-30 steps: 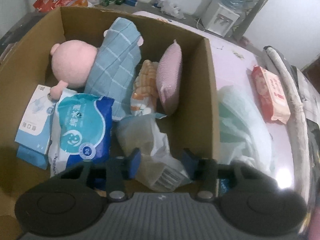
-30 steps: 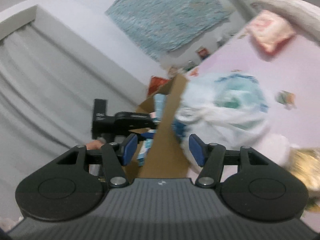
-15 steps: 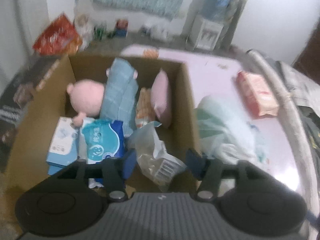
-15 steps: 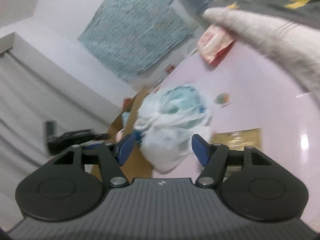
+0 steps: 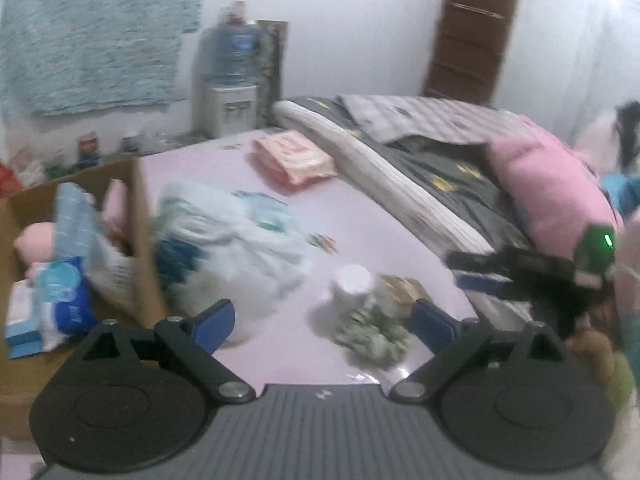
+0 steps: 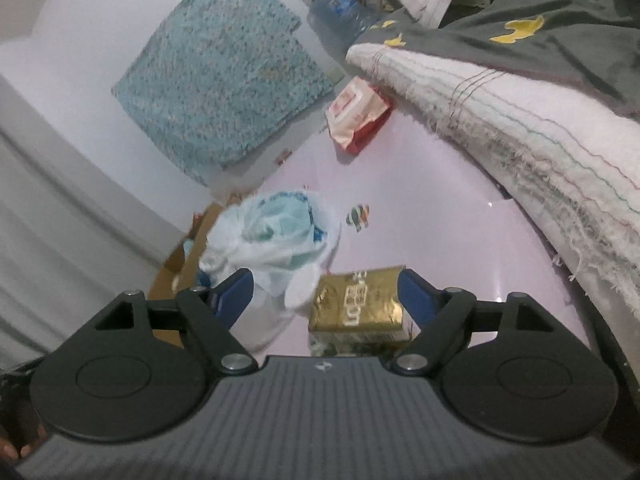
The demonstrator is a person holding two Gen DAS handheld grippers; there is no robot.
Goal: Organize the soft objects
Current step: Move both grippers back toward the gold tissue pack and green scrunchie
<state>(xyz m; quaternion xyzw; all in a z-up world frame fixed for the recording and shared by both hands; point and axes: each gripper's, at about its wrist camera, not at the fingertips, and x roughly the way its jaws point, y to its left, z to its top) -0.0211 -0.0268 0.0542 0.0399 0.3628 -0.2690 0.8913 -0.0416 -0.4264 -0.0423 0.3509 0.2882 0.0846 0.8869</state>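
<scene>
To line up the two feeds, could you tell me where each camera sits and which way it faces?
Left wrist: on the left gripper, facing across the pink surface toward the cardboard box, white plastic bag and far wall; the right gripper shows at right.
Right wrist: on the right gripper, tilted, low over the gold packet.
Shared: bag, red tissue pack, gold packet.

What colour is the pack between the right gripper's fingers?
Shiny gold pack with printed lettering; clearest in the right wrist view.

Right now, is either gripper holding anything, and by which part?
Nothing is held. The left gripper and right gripper are both open; the gold pack lies on the pink surface ahead of the right one.
</scene>
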